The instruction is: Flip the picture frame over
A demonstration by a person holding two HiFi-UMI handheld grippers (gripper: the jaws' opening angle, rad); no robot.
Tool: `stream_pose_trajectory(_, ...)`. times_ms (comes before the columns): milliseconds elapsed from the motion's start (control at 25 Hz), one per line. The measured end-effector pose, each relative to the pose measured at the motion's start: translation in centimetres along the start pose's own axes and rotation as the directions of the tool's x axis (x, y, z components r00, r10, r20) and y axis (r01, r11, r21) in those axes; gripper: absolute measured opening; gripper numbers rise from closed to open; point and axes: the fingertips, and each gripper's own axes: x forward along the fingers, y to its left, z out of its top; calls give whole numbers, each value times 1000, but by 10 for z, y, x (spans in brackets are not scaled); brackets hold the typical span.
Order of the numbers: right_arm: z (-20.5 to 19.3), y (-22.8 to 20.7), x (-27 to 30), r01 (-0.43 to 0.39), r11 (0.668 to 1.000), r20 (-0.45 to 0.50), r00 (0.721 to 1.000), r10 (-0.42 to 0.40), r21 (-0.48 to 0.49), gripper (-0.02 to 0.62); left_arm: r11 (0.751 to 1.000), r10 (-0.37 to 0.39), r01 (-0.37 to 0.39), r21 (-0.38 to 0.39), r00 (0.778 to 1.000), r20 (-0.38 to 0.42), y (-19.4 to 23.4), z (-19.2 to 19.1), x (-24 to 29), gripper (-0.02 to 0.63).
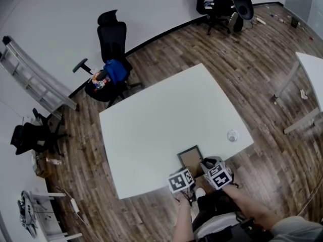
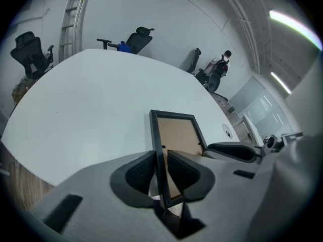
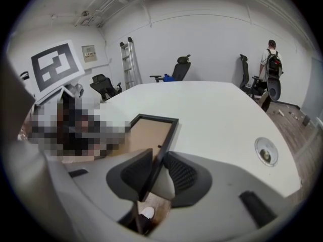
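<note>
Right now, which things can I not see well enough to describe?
Front of the picture frame: it faces the table in every view; only the brown back shows.
Small round thing on the table: too small to name in the head or right gripper view.
Area left of the frame, right gripper view: a mosaic patch covers it.
The person by the far wall: too small for detail.
</note>
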Motion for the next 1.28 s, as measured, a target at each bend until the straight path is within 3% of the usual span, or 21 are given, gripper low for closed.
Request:
stream_pose_trajectory(240, 0, 1, -3, 10, 999, 1, 1000, -10, -37, 95, 1000, -10, 10, 0, 1000, -9, -2, -4, -6, 77)
stream_pose_trajectory(640, 23, -5, -17, 29, 999, 99, 995, -27, -26, 95, 998, 23, -31, 54, 990, 140, -5, 23, -25, 77)
stream_pose_trajectory(960, 46, 9, -37, 3, 999, 234, 972, 8, -47, 96, 992, -18, -17, 128, 963, 269, -30, 31, -44, 76)
stream_pose_trajectory(1280, 61, 19, -56, 20, 997, 326, 945, 4, -69, 66, 984, -5, -64, 167, 924, 383, -43, 35, -67, 9)
